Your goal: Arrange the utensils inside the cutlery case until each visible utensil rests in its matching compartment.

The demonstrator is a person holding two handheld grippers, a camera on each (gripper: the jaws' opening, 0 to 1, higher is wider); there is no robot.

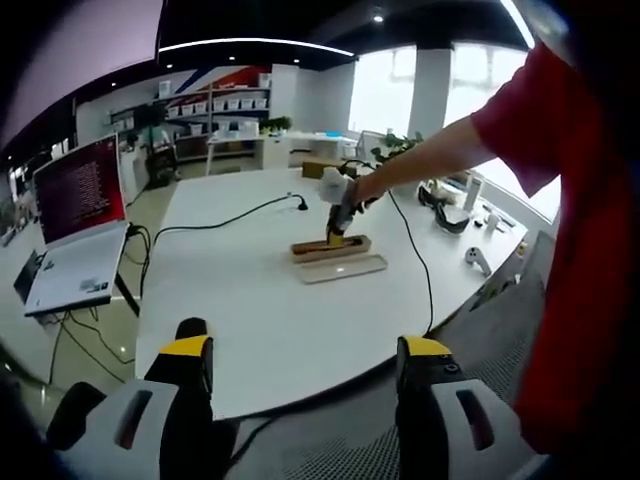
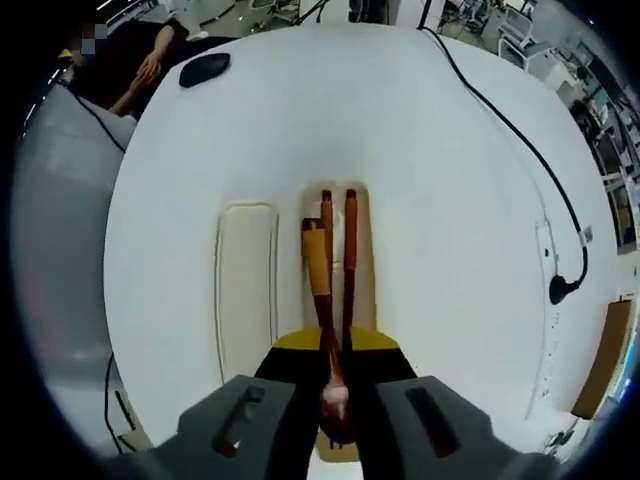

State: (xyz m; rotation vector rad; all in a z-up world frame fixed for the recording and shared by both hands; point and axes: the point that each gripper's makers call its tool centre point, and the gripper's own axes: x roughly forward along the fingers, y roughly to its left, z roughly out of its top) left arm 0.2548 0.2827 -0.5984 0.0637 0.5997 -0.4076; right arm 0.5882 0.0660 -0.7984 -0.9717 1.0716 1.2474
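The white table [image 2: 450, 200] carried the cutlery case [image 2: 362, 205] dead ahead of the right gripper [image 2: 335, 385]; its jaws pinched a utensil [image 2: 326, 300] lying lengthwise along the case; the left gripper [image 1: 305, 375] hung well back, jaws apart, empty.

sleeve [image 1: 545, 120]: red, short | tongs [image 1: 305, 365]: grey bodies, yellow-black tips

Cutlery case [image 2: 360, 215]: tan wooden open tray, long axis running up-down at centre of the right gripper view, flat on white tabletop [image 2: 450, 200]. Lid [image 2: 247, 290]: pale, rounded rectangle, flat just left of the case, parallel to it. Inside the case: two dark red-brown chopsticks [image 2: 349, 260], side by side lengthwise, plus a wooden-handled utensil [image 2: 317, 262] at their left, its end reaching bottom centre of frame. In the left gripper view, case [image 1: 330, 247] and lid [image 1: 343, 268] sit mid-frame.
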